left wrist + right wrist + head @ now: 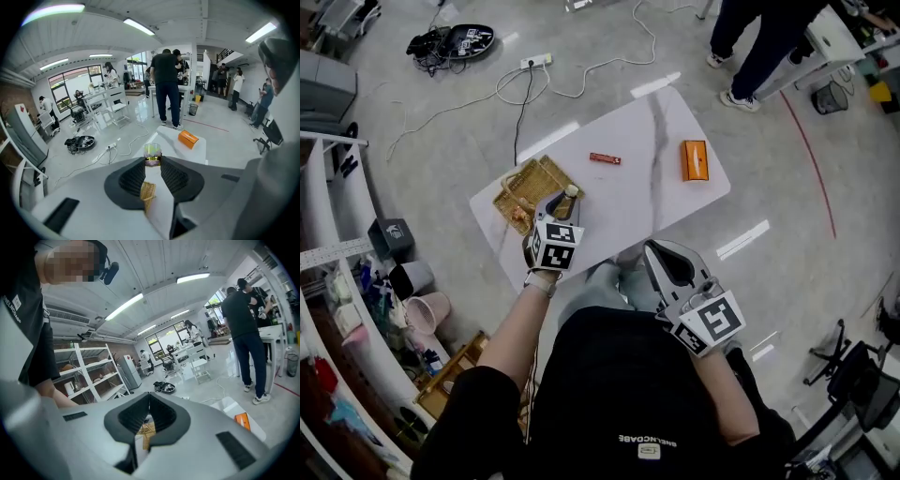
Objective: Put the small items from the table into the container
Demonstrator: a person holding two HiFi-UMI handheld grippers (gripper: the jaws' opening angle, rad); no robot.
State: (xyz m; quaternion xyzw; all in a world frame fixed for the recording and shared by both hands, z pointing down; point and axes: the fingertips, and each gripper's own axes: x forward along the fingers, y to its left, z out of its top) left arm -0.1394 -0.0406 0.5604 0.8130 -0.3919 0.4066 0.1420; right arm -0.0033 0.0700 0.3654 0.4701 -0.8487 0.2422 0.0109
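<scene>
- Grey glossy floor [441,103] all round, white cables [581,89] trailing across it; white marble-look table [656,202] set aslant under both grippers.
- Left gripper [566,199] tipped steeply down over the table's left half, jaws partly closed and pinching a small jar [152,153] right at their tips.
- Small jar: gold band round the middle, pale greenish top; pinned between the two ribbed pads in the left gripper view, held in the air clear of the tabletop.
- Wicker basket [508,187] just beneath and to the left of the left gripper; jar over the basket's corner nearest that gripper. Same basket visible down through the gap between the jaws in the left gripper view [148,191].
- Small orange piece [517,214] lying inside the basket, too small to identify.
- Red bar [605,158] flat on the table just beyond the left gripper's tips, apart from the basket.
- Orange box [695,159] well beyond and to the right of the left gripper, ahead of the right gripper, near the table's far corner.
- Right gripper [650,247] close to the body at the table's near edge, well behind the left one; jaws pressed together, nothing between them.
- Standing people [759,47] past the far end of the table.
</scene>
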